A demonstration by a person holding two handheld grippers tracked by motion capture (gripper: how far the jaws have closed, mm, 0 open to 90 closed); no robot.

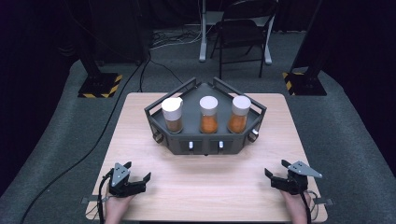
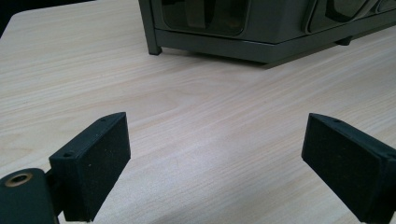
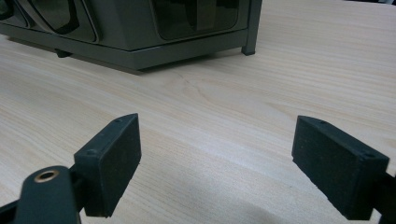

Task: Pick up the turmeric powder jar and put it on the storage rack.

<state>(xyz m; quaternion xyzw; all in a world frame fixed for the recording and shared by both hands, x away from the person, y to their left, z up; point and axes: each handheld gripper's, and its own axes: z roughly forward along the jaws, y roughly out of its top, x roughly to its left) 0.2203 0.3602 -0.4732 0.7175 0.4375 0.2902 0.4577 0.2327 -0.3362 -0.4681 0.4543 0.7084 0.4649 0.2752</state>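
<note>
A dark grey angular rack (image 1: pixel 205 144) stands at the middle of the wooden table (image 1: pixel 205 186). Three white-capped jars stand in it: a left jar (image 1: pixel 172 114) with brownish powder, a middle jar (image 1: pixel 208 114) and a right jar (image 1: pixel 239 113) with orange powder. My left gripper (image 1: pixel 138 173) rests near the table's front left corner, jaws wide open and empty (image 2: pixel 215 156). My right gripper (image 1: pixel 277 169) rests near the front right corner, also open with bare wood between its pads (image 3: pixel 217 161). Both point toward the rack, whose base (image 2: pixel 261 32) (image 3: pixel 140 32) lies well ahead of the jaws.
Beyond the table, on grey carpet, stand a folding chair (image 1: pixel 243 32), a white stand leg (image 1: pixel 203 37) and two black posts on yellow-striped bases (image 1: pixel 99 86) (image 1: pixel 303 83). A black cable (image 1: pixel 107 121) runs along the floor at left.
</note>
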